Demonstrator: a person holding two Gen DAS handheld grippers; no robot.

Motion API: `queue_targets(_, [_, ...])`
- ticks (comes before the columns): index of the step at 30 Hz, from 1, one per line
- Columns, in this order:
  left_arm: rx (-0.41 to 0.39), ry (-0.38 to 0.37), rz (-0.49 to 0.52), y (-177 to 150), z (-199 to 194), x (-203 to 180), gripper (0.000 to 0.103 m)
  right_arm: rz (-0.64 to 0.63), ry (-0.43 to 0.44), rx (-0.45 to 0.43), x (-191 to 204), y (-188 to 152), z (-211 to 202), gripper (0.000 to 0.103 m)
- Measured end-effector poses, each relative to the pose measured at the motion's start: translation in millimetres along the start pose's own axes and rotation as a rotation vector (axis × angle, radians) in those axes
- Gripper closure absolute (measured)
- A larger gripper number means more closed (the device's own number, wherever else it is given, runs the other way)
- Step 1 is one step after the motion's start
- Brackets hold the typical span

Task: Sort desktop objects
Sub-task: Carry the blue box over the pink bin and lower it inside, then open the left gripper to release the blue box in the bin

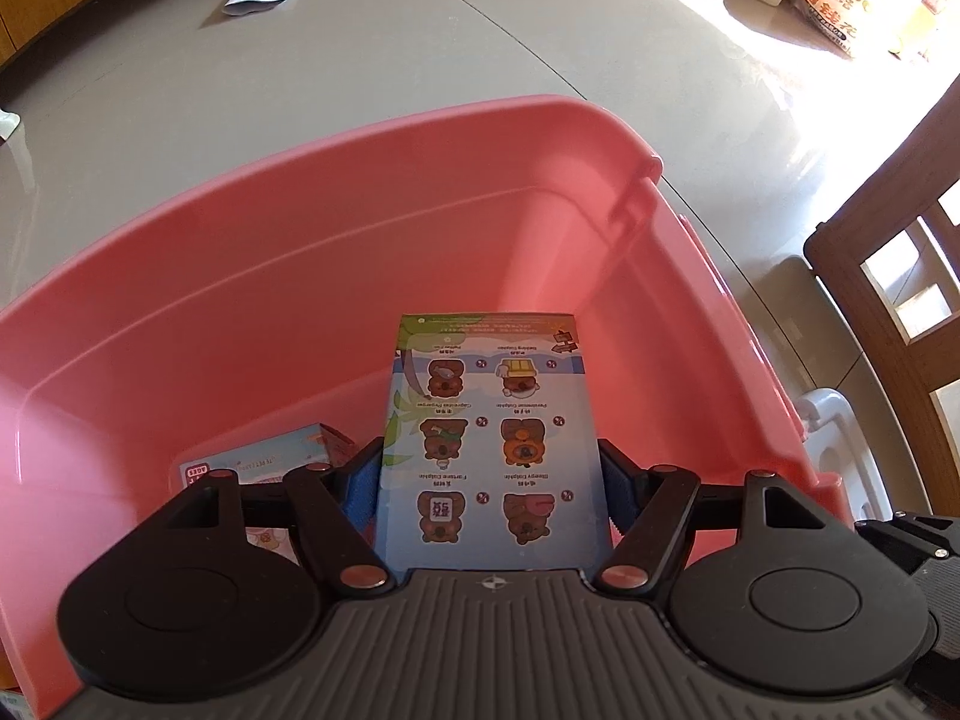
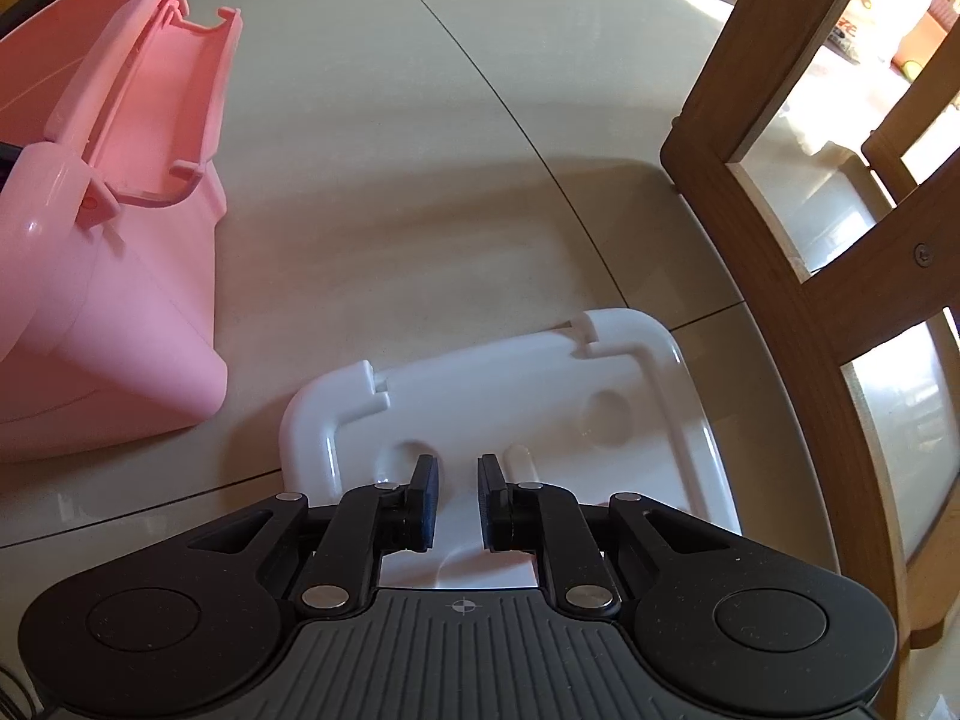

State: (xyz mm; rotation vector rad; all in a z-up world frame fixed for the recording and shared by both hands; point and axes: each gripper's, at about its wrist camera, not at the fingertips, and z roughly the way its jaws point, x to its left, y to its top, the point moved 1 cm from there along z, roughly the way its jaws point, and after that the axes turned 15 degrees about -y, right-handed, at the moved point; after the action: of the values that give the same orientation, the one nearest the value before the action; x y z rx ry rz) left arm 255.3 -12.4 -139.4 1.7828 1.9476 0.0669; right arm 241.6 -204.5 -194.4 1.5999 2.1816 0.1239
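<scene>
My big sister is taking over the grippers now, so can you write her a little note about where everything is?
Left gripper: shut on the blue bear box, held over the inside of the pink bin.
Right gripper: open, holding nothing, over the white lid lying on the table beside the bin.
Done: one small box already lies in the bin.
Left: release the bear box into the bin.

Interior of pink bin (image 1: 300, 276) is open from above; passage is bounded by its walls. Bin floor at lower left is occupied by a small box (image 1: 282, 450). Tabletop (image 2: 390, 180) betw. bin and wooden chair (image 2: 780, 240) is unobstructed. Space directly ahead of right gripper (image 2: 459, 492) is taken up by white lid (image 2: 510, 396), lying flat.
</scene>
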Motion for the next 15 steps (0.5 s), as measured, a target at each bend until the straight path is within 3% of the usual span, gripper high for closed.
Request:
queue_targets(6, [-0.019,0.002,0.007,-3,-5,-1,0.029,0.018,-0.005,-0.009,-3,2,-7,0.089])
queue_targets(11, [-0.079,-0.032,0.001,-1,-19,-3,0.025,0.02,-0.004,-0.026,-4,3,-18,0.088])
queue_targets(15, [-0.074,-0.033,0.013,-4,-30,-5,0.025,0.025,0.001,-0.036,-6,4,-26,0.088])
